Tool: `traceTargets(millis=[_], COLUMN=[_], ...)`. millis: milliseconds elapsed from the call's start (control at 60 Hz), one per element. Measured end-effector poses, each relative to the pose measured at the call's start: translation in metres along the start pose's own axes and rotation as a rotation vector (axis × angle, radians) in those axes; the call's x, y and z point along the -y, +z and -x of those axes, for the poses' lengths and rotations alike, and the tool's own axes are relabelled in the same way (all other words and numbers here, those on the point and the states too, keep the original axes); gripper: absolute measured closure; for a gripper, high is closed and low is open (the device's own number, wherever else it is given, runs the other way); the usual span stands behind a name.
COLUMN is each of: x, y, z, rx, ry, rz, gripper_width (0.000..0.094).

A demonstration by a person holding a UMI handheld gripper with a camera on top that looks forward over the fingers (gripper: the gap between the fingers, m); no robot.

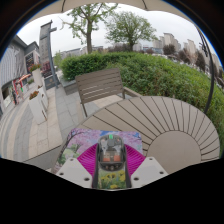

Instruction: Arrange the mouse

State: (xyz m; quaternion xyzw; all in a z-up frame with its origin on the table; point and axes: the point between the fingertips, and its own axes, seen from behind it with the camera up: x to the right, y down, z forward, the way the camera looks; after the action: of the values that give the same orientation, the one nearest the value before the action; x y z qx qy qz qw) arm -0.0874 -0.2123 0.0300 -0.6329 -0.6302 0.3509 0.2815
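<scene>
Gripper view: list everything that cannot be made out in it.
- Mouse: clamped in the tongs. The pads cover its sides, and its underside faces away from the camera.
- Patterned mat on the slatted table: mostly hidden behind the tongs and mouse, and its pattern is too small to read.
- Items left of the chair: too small to identify.

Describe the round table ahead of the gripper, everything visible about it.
The round table has a top of pale, wood-like slats set in curved, fanning rows with thin gaps between them. It stands level outdoors on paving, with a slatted chair just behind it and a hedge beyond. A colourful patterned sheet, possibly a mouse mat, lies flat on its near edge. The gripper sits at that edge, jaws closed on a small dark-and-green object. The table's legs are hidden.
</scene>
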Motion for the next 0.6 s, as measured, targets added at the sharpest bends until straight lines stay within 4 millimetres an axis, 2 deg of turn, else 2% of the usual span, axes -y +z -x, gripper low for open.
traceTargets(millis=[100,200,250,283,317,333,367,417,500,600], x=[-0.021,-0.039,-0.041,-0.035,-0.027,-0.021,-0.013,-0.002,0.012,0.029], y=[0.015,0.022,0.021,0.021,0.008,0.003,-0.006,-0.025,-0.071,-0.139], z=[0.015,0.026,0.028,0.029,0.028,0.026,0.022,0.018,0.016,0.016], rx=[-0.048,-0.033,-0.02,-0.017,-0.021,-0.027,-0.04,-0.055,-0.046,-0.023], ry=[-0.066,-0.02,-0.011,-0.023,-0.038,-0.046,-0.057,-0.056,-0.054,-0.065], rz=[0.012,0.066,0.089,0.084,0.076,0.069,0.065,0.077,0.099,0.089], gripper_width=[0.0544,0.0481,0.0385,0.0262,0.0095,0.008,0.0105,0.0092,0.0091,0.0092])
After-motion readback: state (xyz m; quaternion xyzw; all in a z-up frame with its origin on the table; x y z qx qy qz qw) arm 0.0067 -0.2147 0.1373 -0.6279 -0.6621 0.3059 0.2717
